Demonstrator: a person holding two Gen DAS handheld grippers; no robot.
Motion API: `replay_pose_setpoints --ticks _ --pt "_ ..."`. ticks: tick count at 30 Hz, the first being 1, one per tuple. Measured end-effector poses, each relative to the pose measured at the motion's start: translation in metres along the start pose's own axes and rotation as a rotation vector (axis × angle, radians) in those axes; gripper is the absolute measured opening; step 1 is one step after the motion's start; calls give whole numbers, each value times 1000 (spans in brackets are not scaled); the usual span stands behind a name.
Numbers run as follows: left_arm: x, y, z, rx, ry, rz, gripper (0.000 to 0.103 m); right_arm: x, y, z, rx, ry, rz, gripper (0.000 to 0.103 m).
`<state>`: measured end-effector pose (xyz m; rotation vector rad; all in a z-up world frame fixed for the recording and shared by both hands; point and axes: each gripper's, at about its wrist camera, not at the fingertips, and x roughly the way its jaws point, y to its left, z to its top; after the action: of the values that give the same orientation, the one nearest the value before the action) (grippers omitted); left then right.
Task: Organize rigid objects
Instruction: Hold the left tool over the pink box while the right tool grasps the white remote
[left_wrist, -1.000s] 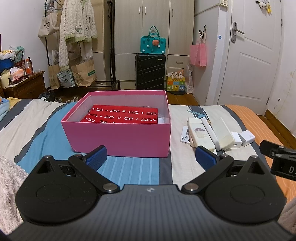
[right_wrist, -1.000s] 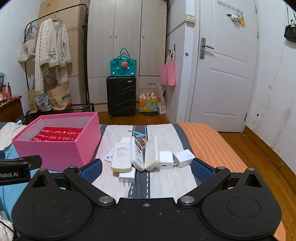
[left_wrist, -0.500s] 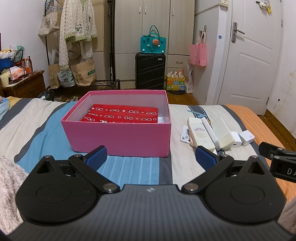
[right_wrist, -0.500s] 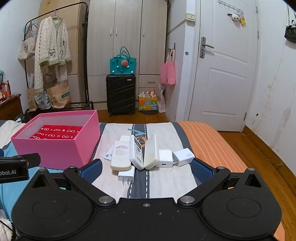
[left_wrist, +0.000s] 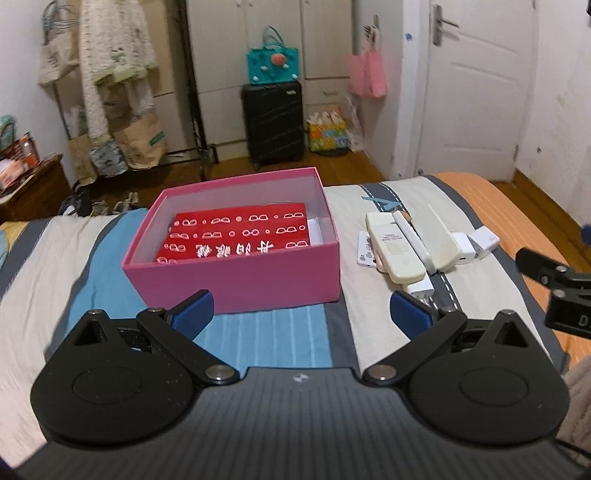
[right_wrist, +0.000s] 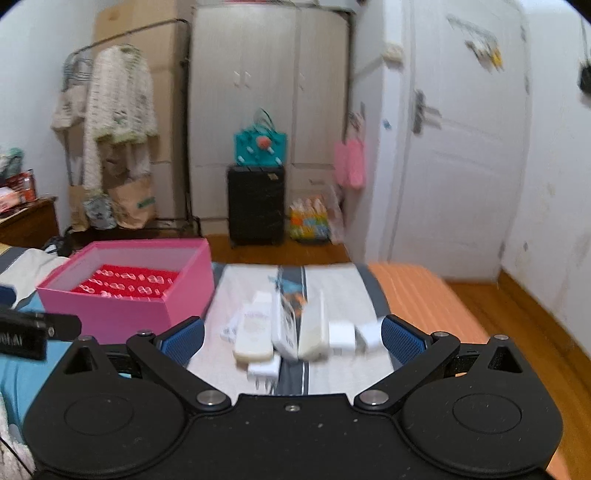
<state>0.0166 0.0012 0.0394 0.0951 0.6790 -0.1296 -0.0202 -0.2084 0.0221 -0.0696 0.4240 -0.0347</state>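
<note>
An open pink box (left_wrist: 236, 275) (right_wrist: 125, 314) sits on the bed with a red patterned item (left_wrist: 240, 236) inside. To its right lie several white things in a row: a cream remote (left_wrist: 393, 253) (right_wrist: 255, 332), a thin remote (left_wrist: 413, 240) on edge, a cream case (left_wrist: 439, 236), two white chargers (left_wrist: 465, 251) (right_wrist: 341, 338) and a plug adapter (left_wrist: 421, 288) (right_wrist: 264, 371). My left gripper (left_wrist: 301, 312) is open in front of the box. My right gripper (right_wrist: 291, 341) is open just short of the remotes, which appear between its fingers. Neither holds anything.
The bed has a striped cover (left_wrist: 266, 332) with an orange part (left_wrist: 517, 221) at the right. Beyond it stand a black suitcase (left_wrist: 273, 125), a wardrobe (right_wrist: 269, 92), a clothes rack (left_wrist: 110, 74) and a white door (left_wrist: 476, 85). The right wrist view is motion-blurred.
Both grippers have risen and pitched down, so the box's inside shows more. The right gripper has moved closer to the row of white items. Both stay open.
</note>
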Motion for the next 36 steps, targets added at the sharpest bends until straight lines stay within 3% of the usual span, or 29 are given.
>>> replay_pose_setpoints --ticks 3,9,14,18,24,27,33,36 --pt "-5 17 26 49 12 5 103 -4 2 16 -31 -69 73 103" --pt "1 63 77 52 72 -121 103 14 15 60 -32 -100 194 103" --pt "33 98 107 83 150 -57 103 48 34 83 -81 -30 255 103" --pt "75 131 129 41 237 -79 101 84 41 94 -38 72 333 103" --pt "146 175 143 -26 298 -113 100 145 33 85 79 177 299 102" --pt "179 190 141 2 310 -102 100 168 25 69 155 225 301 102" --pt "229 223 132 -110 358 -33 100 188 30 41 47 279 284 102" --pt "247 232 120 -152 390 -57 99 202 32 35 26 293 304 102"
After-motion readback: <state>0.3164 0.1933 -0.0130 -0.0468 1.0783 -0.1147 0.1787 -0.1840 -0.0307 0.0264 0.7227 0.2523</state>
